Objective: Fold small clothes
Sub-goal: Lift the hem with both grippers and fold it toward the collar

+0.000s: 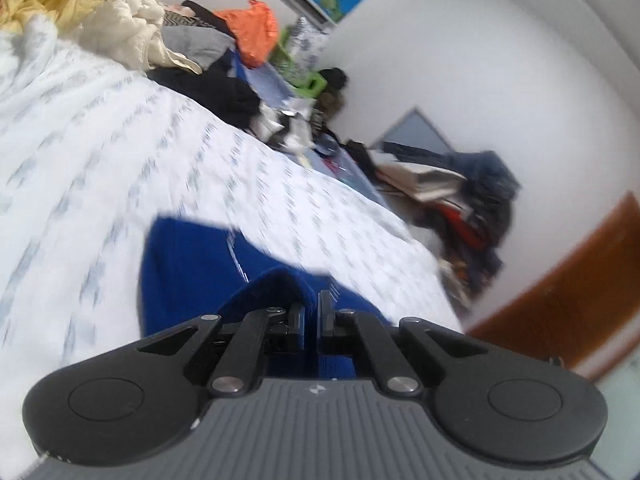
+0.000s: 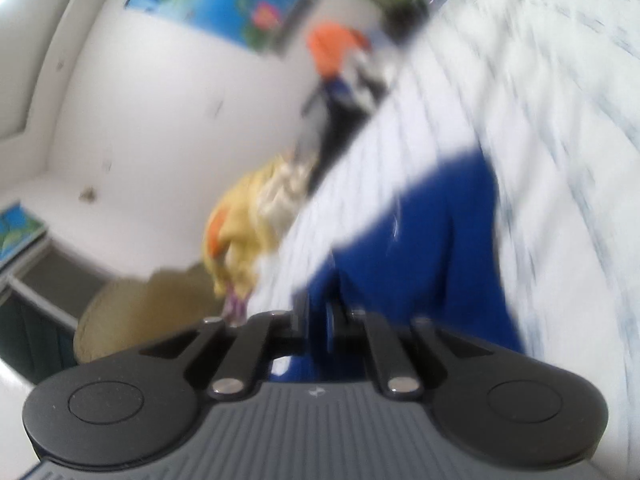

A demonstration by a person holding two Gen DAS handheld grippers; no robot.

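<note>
Your left gripper (image 1: 311, 312) has its fingers clamped on the blue garment (image 1: 192, 264), which lies on the bed (image 1: 100, 140). Right gripper (image 2: 320, 320) fingers pinch the same garment (image 2: 420, 240). Only the left view shows the clothes pile (image 1: 224, 64) sharply; the right view is blurred.
</note>
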